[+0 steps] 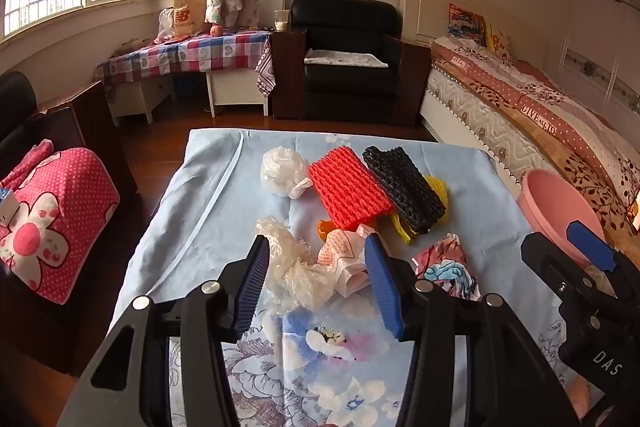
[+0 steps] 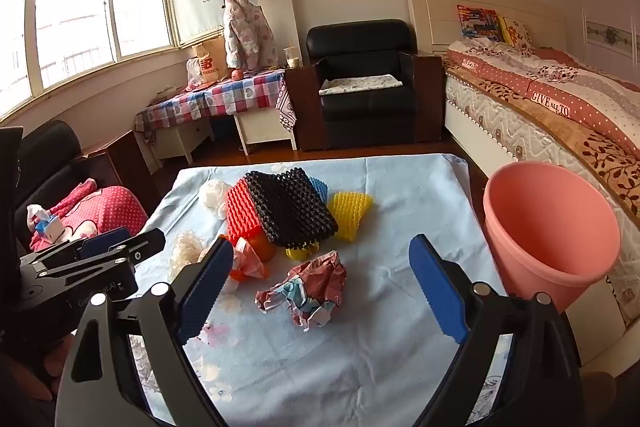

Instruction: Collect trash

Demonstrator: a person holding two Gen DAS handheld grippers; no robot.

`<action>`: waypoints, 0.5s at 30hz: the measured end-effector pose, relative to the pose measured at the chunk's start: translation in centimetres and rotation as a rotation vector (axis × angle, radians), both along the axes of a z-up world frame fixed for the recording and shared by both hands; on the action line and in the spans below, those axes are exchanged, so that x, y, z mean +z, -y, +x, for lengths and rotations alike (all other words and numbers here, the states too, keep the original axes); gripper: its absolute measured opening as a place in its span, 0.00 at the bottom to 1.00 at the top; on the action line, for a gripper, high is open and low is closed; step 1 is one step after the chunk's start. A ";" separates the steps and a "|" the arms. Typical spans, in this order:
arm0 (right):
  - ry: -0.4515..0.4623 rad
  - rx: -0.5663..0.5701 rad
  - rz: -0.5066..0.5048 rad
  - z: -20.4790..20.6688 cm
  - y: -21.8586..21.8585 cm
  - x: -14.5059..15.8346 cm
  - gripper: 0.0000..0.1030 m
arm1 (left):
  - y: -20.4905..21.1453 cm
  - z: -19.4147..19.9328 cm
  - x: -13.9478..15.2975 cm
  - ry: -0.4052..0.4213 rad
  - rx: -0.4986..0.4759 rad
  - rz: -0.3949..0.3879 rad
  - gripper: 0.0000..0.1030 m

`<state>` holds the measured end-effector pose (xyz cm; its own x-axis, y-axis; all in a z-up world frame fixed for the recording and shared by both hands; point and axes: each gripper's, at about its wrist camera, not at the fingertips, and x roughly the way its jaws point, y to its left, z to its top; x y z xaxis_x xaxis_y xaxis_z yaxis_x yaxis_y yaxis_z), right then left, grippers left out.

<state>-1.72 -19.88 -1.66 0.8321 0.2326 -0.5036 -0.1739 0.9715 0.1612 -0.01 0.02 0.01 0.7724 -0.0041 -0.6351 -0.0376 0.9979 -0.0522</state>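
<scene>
On the blue floral tablecloth (image 2: 404, 195) lies a pile of trash: a red foam net (image 1: 348, 187), a black foam net (image 1: 404, 187), a yellow net (image 2: 350, 215), a white plastic ball (image 1: 280, 171) and crumpled colourful paper (image 2: 308, 291). My left gripper (image 1: 316, 267) is open low over the cloth. A cream net (image 1: 292, 267) and a printed wrapper (image 1: 340, 251) lie between its fingers. My right gripper (image 2: 322, 245) stands wide open, with the crumpled paper just ahead between its fingers. A pink bin (image 2: 552, 227) stands beside the table's right edge.
A bed (image 2: 560, 99) runs along the right behind the bin. A black armchair (image 2: 364, 83) and a checked-cloth bench (image 2: 224, 95) stand at the back. A pink dotted cushion (image 1: 52, 219) lies on a chair to the left. Dark wooden floor surrounds the table.
</scene>
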 end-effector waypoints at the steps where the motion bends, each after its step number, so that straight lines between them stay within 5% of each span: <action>1: 0.002 0.001 0.000 0.0 -0.1 0.0 0.87 | 0.0 0.0 0.0 -0.001 0.000 -0.002 0.48; 15: 0.050 -0.037 -0.018 -0.7 0.1 0.8 0.87 | 0.1 0.2 -0.3 -0.016 -0.004 -0.015 0.48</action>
<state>-2.46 -19.93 -0.83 0.8642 0.1926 -0.4649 -0.1452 0.9800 0.1361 0.17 -0.08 -0.32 0.7620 -0.0172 -0.6473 -0.0341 0.9972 -0.0666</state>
